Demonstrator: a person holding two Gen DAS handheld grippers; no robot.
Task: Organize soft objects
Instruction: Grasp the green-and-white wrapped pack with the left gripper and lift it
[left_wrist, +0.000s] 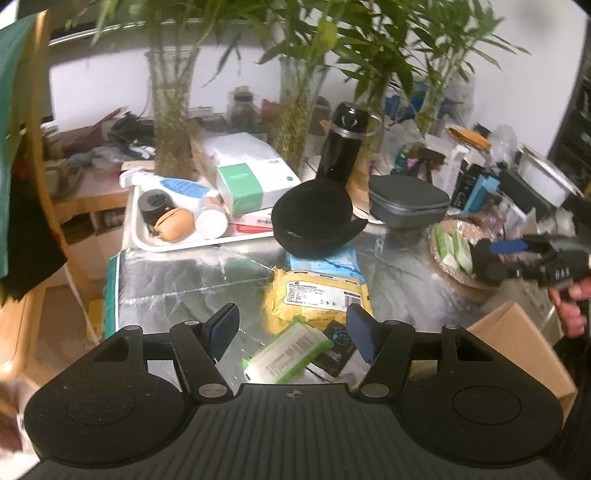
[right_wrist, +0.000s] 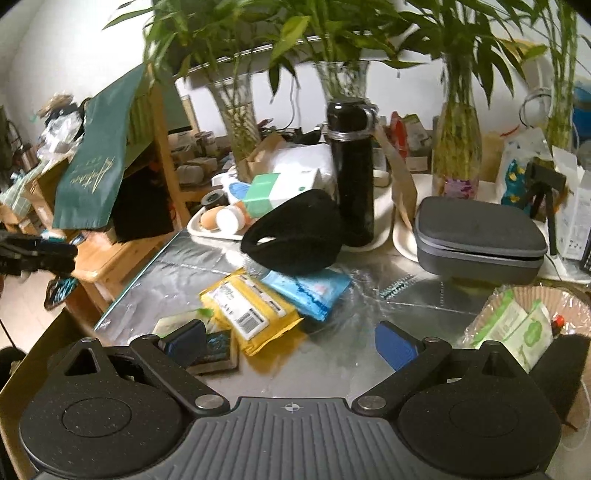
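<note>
With both your left claw (left_wrist: 291, 328) and right claw (right_wrist: 291, 341) standing apart and empty, watch that the slippery yellow plastic-wrapped soft pack (right_wrist: 251, 310) near the surface's front edge doesn't skid off when you pinch it.

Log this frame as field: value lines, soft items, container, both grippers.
surface: reflective table, cluttered
soft items loose: yellow pack lying partly on blue pack; green-edged pack
black pouch: behind the packs
basket: holds green-and-white packs
left gripper: open, empty, above the green-edged pack
right gripper: open, empty
</note>
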